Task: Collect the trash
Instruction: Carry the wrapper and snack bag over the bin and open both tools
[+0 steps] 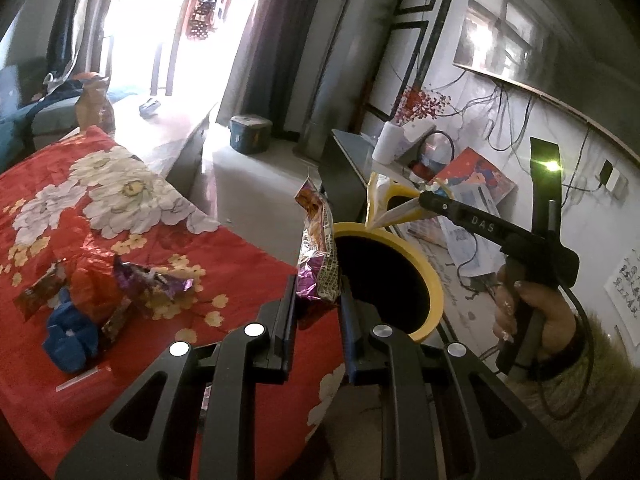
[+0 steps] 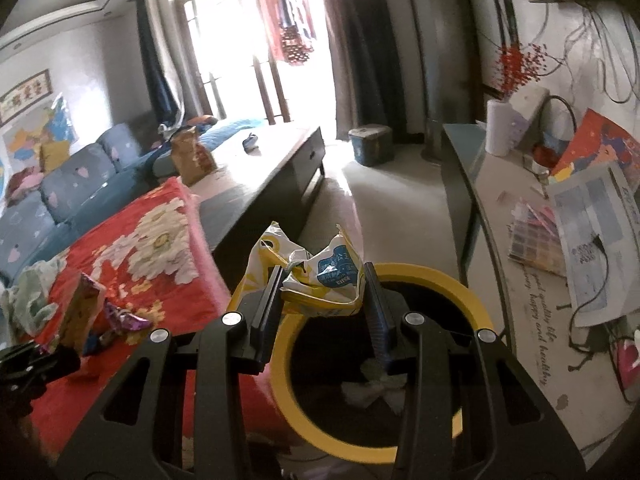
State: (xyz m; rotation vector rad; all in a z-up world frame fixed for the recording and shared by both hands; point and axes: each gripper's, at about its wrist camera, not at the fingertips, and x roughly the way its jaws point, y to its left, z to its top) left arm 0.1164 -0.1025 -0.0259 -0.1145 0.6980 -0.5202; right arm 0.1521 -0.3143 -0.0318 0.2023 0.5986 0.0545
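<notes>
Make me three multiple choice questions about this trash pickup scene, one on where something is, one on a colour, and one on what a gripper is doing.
1. Where do the loose wrappers lie?
A. on the red floral blanket
B. inside the bin
C. on the side counter

2. What colour is the rim of the trash bin?
A. blue
B. yellow
C. white

3. What is the right gripper doing?
A. hanging open and empty
B. gripping the bin rim
C. holding a yellow and white bag above the bin

Answers: 1 A, the wrappers sit on the red floral blanket. 2 B, a yellow ring circles the dark opening. 3 C, the yellow and white bag is pinched between its fingers over the bin.
</notes>
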